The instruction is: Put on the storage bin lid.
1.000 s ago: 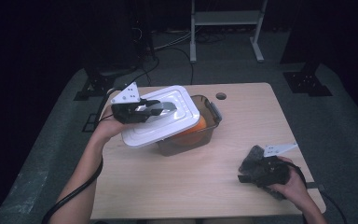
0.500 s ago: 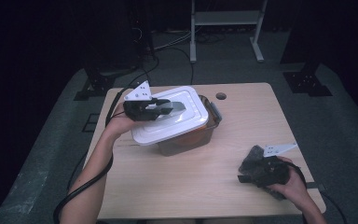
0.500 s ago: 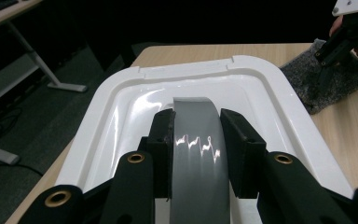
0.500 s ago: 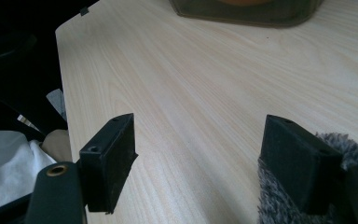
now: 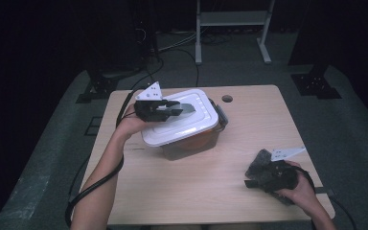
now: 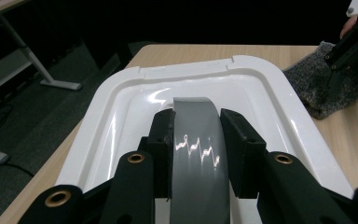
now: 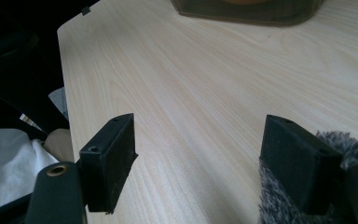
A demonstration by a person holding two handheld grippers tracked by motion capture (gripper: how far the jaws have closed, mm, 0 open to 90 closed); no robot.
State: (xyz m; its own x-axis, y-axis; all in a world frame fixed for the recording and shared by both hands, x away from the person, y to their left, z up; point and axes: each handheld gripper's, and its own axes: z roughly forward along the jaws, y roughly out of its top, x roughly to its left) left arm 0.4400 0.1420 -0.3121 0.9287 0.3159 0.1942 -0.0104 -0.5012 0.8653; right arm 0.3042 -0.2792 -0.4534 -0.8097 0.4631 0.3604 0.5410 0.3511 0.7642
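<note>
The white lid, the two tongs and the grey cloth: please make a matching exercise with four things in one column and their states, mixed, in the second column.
Things:
1. white lid
2. left tongs
3. right tongs
4. grey fuzzy cloth

States:
a. open, nothing between the jaws
b. lies on the wooden table near the right hand
c. shut on the lid's grey handle
d. held tilted over the container

Pairs: 1-d, 2-c, 3-a, 4-b
</note>
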